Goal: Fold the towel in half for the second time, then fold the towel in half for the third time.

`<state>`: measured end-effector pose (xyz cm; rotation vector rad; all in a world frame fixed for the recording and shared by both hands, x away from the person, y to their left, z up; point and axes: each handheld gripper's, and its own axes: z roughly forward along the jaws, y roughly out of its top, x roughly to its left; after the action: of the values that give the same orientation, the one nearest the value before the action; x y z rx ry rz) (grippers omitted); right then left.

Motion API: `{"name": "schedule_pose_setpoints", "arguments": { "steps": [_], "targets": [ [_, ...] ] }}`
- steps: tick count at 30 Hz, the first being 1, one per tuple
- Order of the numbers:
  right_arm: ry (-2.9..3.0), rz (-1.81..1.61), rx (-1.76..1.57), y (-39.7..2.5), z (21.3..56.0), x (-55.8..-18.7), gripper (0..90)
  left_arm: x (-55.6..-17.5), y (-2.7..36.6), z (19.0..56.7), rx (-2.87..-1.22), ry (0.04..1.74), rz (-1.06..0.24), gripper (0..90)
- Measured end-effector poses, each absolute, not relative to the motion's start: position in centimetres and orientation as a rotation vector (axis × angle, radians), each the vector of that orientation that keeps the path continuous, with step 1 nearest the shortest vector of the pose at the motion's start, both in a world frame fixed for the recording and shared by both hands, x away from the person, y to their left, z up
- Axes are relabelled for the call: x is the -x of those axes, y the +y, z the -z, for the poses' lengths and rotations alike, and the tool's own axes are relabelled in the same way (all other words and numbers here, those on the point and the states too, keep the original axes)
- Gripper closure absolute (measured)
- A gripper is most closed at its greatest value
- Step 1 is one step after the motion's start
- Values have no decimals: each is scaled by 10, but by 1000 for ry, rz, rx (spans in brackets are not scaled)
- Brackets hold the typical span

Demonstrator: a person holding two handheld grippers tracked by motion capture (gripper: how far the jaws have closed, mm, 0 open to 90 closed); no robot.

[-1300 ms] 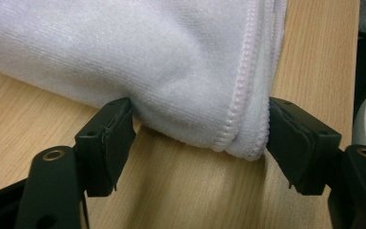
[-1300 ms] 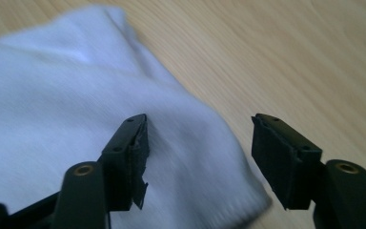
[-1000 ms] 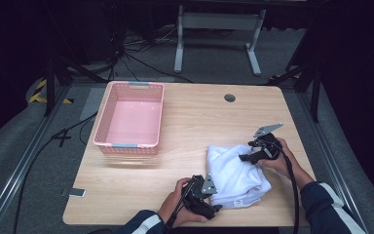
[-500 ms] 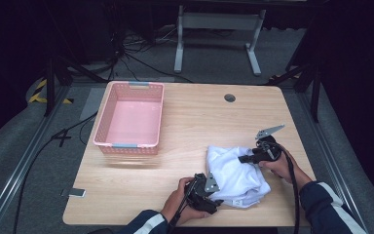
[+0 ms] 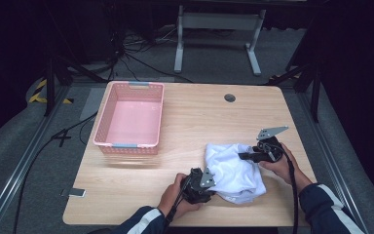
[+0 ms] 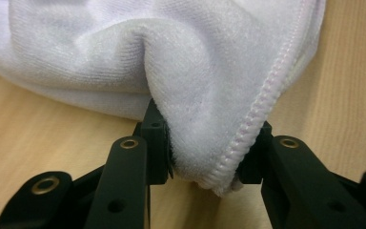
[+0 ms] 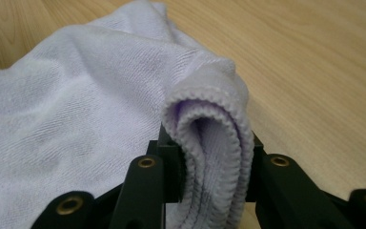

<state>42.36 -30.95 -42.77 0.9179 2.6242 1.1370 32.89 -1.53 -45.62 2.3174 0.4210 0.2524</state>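
In the left gripper view, a stitched hem of the white towel [image 6: 205,71] was clamped between the two black jaws of the left tool [image 6: 204,164], which were closed narrowly on the fabric. In the right gripper view, a folded, rolled edge of the same towel was pinched by the right tool [image 7: 208,176] in the same way, with several layers seen between its jaws.

In the high view, the left tool [image 5: 205,187] was held at the near left side of the towel [image 5: 233,168], and the right tool [image 5: 248,156] at its far right side. The towel was bunched on the near right part of the desk [image 5: 195,117], between the two tools.

Compared with one second before, the left tool was found a little further to the near left, and the right tool a little further to the right and slightly raised. The cloth between them was drawn out somewhat wider and flatter. This was judged as the start of a spreading step: both corners were secured, and the towel could now be lifted or pulled open for folding.

The pink basket [image 5: 129,117] was standing empty at the far left of the desk, well apart from the towel.
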Motion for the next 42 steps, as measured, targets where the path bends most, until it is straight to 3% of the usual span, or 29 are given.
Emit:
{"name": "schedule_pose_setpoints", "arguments": {
  "steps": [20,42],
  "targets": [
    [2506,-1268,-785,-246,377,-461,706,-353,56,410,-2134,588,-494,660],
    [2515,-1295,-615,-162,337,-494,705,-357,121,382,-1978,776,-623,661]
  ]
}}
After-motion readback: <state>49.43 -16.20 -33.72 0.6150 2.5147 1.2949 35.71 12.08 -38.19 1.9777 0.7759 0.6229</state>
